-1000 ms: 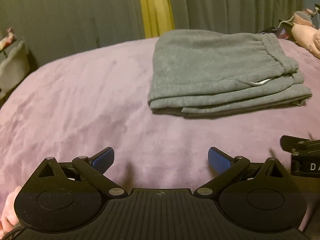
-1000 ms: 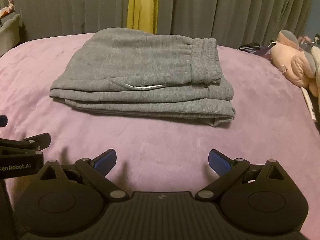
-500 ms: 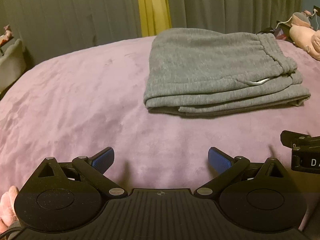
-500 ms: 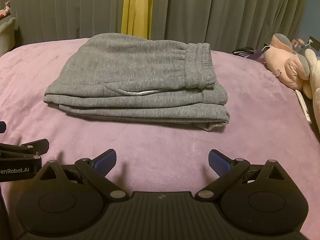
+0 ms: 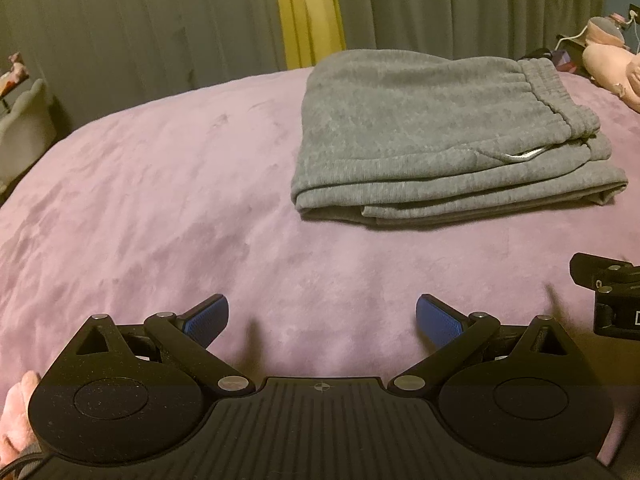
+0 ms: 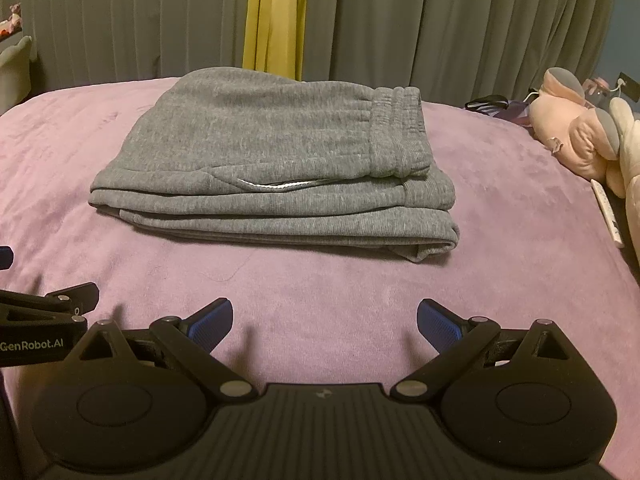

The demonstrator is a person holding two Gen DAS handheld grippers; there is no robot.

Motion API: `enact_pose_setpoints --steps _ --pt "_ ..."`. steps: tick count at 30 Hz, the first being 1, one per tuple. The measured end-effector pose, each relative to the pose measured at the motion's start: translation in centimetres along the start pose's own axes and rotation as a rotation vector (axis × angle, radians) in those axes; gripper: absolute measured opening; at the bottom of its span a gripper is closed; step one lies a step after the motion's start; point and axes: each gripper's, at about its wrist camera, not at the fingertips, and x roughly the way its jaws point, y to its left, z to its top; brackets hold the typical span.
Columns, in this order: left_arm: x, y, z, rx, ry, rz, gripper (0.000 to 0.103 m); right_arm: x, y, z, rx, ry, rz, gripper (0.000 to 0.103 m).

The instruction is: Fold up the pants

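Observation:
Grey sweatpants (image 5: 432, 136) lie folded in a flat stack on the purple bedspread (image 5: 160, 200), waistband to the right, a white drawstring showing at the pocket. They also show in the right wrist view (image 6: 280, 168). My left gripper (image 5: 322, 316) is open and empty, well short of the stack and to its left. My right gripper (image 6: 325, 320) is open and empty, in front of the stack's near edge. Each gripper's side shows at the edge of the other's view.
Pink plush toys (image 6: 576, 136) and a white remote (image 6: 608, 212) lie at the right edge of the bed. Grey curtains with a yellow strip (image 6: 272, 20) hang behind. A pale chair (image 5: 20, 132) stands at the left.
Both grippers have drawn back and risen slightly from the folded pants, staying open. The pants have not moved.

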Motion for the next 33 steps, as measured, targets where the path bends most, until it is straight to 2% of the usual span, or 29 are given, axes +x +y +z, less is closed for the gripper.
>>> enact_pose_setpoints --steps 33 --pt "0.06 -0.06 -0.15 0.001 0.001 0.0 0.103 0.09 -0.17 -0.08 0.009 0.004 0.004 0.099"
